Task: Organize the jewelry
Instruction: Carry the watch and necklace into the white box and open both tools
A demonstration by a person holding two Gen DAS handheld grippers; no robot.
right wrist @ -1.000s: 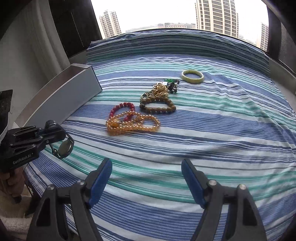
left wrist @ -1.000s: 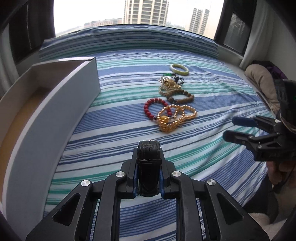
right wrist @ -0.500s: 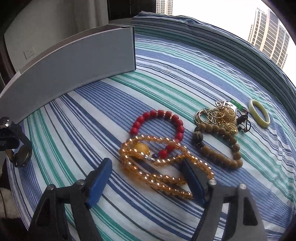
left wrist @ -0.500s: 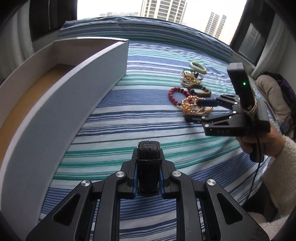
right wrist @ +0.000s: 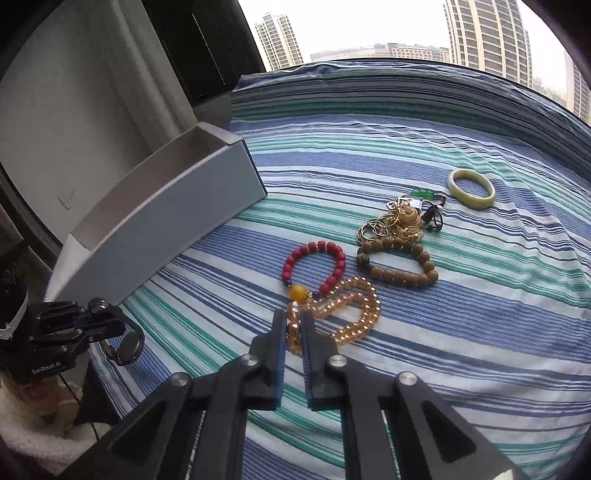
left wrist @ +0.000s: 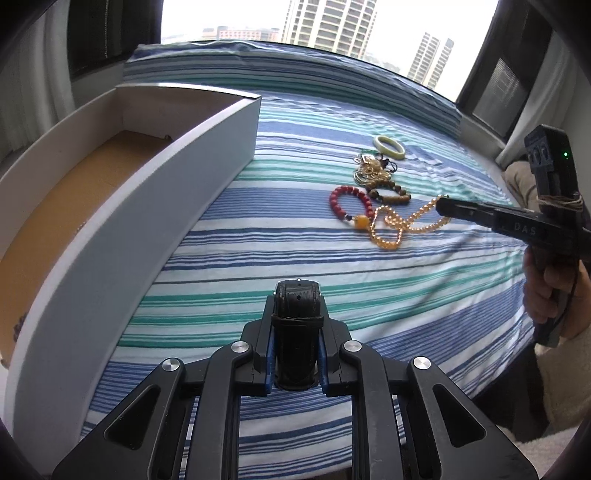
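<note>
On striped bedspread (left wrist: 295, 229) by window (left wrist: 332, 22), left hand-held gripper (left wrist: 295, 325) clamps watch (left wrist: 297, 332), right (right wrist: 294, 325) pinches amber beads (right wrist: 347, 314).

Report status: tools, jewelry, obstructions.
Left tool shut on black leather watch. Right tool shut on amber bead necklace. Red bead bracelet touching necklace.

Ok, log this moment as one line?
left gripper: shut on watch | right gripper: just closed on amber bead strand | box: no jewelry visible
</note>
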